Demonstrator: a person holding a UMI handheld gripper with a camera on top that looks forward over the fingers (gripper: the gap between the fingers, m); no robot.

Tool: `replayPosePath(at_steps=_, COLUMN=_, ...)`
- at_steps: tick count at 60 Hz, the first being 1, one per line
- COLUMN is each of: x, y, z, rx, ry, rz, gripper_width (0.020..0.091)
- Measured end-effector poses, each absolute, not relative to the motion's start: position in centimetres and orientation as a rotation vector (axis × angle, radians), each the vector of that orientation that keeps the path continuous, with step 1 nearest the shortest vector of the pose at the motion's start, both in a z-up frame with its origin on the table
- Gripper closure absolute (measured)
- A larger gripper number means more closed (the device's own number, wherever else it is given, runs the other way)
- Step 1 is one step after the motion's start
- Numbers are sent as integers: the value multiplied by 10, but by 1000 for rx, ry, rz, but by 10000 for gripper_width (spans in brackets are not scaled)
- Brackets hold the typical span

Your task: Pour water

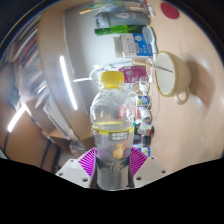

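The bottle (111, 125), yellow-capped and upright, sits between the fingers of the hand-held gripper (112, 163), whose pink pads press its lower sides. Its long axis points up and away from the fingers, toward the cream cup (172, 76) up ahead, beyond the cap.

The gripper (112, 162) points forward, its view tilted well off level. Its two fingers stand close in on either side of a clear bottle (110, 125) with a yellow cap. The pink ribbed pads (90, 158) press against the bottle's lower body from both sides, and the bottle stands upright between them.
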State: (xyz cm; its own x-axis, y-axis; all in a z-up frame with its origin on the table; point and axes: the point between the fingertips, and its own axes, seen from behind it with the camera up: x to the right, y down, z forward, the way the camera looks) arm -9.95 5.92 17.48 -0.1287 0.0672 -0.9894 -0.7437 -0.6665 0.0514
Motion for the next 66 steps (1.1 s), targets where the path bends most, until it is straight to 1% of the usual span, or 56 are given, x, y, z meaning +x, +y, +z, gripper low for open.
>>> replayPosePath(at_steps=2, x=-94, y=60, z=182, rx=-1538, ry=827, rz=1913, gripper_width=678)
replayPosePath(at_steps=9, x=-84, y=71, z=188, rx=-1439, ry=1010, rz=2078, gripper_width=677)
replayPosePath(at_steps=11, x=-84, y=74, z=189, rx=-1427, ry=1029, rz=2108, gripper_width=664)
replayPosePath(at_steps=12, x=-83, y=75, z=189, rx=-1422, ry=1038, rz=2116, gripper_width=676)
replayPosePath(at_steps=15, x=-80, y=79, z=189, rx=-1394, ry=1079, rz=2138, gripper_width=677)
replayPosePath(at_steps=22, x=-67, y=84, z=200, rx=-1267, ry=1184, rz=2225, gripper_width=676)
replayPosePath(at_steps=28, x=-62, y=86, z=205, rx=-1215, ry=1234, rz=2272, gripper_width=677)
replayPosePath(at_steps=36, x=-70, y=82, z=195, rx=-1269, ry=1250, rz=2258, gripper_width=676)
replayPosePath(at_steps=43, x=-85, y=77, z=191, rx=-1336, ry=1182, rz=2243, gripper_width=676)
replayPosePath(at_steps=47, x=-96, y=70, z=191, rx=-1415, ry=1090, rz=2199, gripper_width=676)
replayPosePath(at_steps=51, x=-107, y=61, z=197, rx=-1524, ry=907, rz=2094, gripper_width=676)
replayPosePath(at_steps=54, x=-111, y=49, z=207, rx=-1583, ry=709, rz=1978, gripper_width=676)
replayPosePath(at_steps=59, x=-104, y=38, z=242, rx=-1642, ry=389, rz=1692, gripper_width=674)
replayPosePath(at_steps=62, x=-82, y=35, z=265, rx=-1584, ry=200, rz=1522, gripper_width=674)
replayPosePath(at_steps=63, x=-73, y=34, z=277, rx=-1561, ry=159, rz=1465, gripper_width=672)
replayPosePath(at_steps=64, x=-72, y=29, z=297, rx=-1550, ry=140, rz=1394, gripper_width=676)
replayPosePath(at_steps=66, x=-53, y=30, z=320, rx=-1499, ry=69, rz=1270, gripper_width=677)
